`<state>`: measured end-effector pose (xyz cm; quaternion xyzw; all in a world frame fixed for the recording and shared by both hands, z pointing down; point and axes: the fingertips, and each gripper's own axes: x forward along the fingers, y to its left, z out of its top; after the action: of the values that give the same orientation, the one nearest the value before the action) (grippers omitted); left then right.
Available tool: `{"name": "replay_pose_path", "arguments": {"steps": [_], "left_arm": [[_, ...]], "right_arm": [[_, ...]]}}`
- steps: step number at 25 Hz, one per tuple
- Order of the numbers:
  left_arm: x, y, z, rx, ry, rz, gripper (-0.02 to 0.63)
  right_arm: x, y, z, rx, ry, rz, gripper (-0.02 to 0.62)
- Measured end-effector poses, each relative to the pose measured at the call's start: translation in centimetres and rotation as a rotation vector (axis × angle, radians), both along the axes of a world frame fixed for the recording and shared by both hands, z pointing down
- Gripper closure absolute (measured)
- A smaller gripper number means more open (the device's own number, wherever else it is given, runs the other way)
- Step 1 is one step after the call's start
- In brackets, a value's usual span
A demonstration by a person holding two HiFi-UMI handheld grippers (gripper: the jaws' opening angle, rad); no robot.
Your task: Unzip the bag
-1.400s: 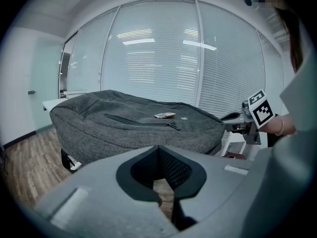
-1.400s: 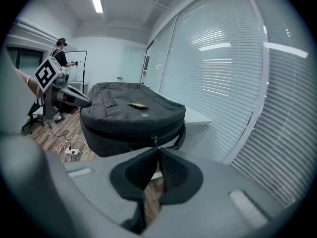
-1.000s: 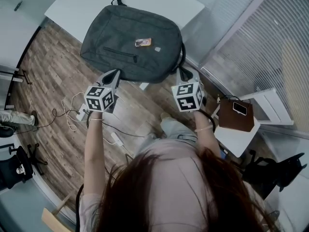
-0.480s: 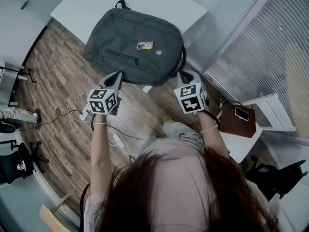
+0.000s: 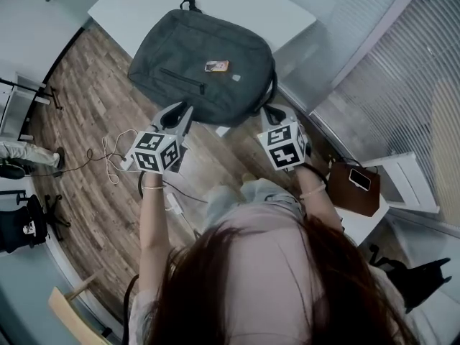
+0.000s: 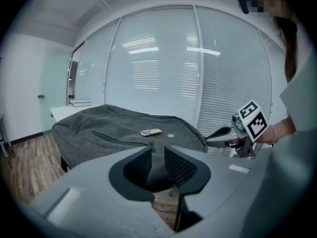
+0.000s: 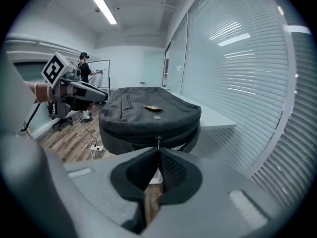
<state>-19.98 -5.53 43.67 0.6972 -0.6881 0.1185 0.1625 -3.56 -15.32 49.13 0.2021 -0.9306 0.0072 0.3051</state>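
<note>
A dark grey backpack (image 5: 201, 60) lies flat on a white table (image 5: 144, 6), with a small orange tag (image 5: 215, 66) on top. My left gripper (image 5: 179, 113) hovers just off the bag's near edge. Its jaws have just been opening and now stand apart with nothing between them (image 6: 157, 151). My right gripper (image 5: 272, 111) is at the bag's near right corner with its jaws shut. In the right gripper view a thin metal zipper pull (image 7: 158, 142) on the bag's side (image 7: 148, 128) runs down into the closed tips (image 7: 158, 150).
A power strip with white cables (image 5: 115, 160) lies on the wooden floor below the left gripper. A brown case with a phone on it (image 5: 352, 185) rests on a white seat at the right. Glass walls with blinds (image 5: 402, 70) stand behind the table. A person (image 7: 85, 68) stands far off.
My left gripper's jaws have opened and let go of the bag's edge, and the gripper has drawn back a little. The right gripper has stayed at the corner.
</note>
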Motion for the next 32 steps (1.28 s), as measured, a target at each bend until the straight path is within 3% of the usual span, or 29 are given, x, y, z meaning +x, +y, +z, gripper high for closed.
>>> {"name": "replay_pose_path", "arguments": {"steps": [12,19,27,32], "left_arm": [[7.6,-2.4,-1.2,-0.036,-0.014,0.137,0.474],[10.2,-4.2,-0.7,-0.127,-0.027,0.213,0.466],[13.0,-6.7,0.9,-0.251,-0.134,0.289,0.463],[13.0,-7.7,1.8,-0.325,-0.155,0.310,0.463]], "right_arm": [[-0.2,0.6,-0.1,-0.044,-0.045,-0.032,0.588],[-0.1,0.6,-0.1,-0.030,-0.024,-0.024,0.588],[0.0,0.7,-0.2,-0.013,0.000,-0.046,0.588],[0.0,0.4,-0.2,-0.018,0.011,-0.065,0.588]]}}
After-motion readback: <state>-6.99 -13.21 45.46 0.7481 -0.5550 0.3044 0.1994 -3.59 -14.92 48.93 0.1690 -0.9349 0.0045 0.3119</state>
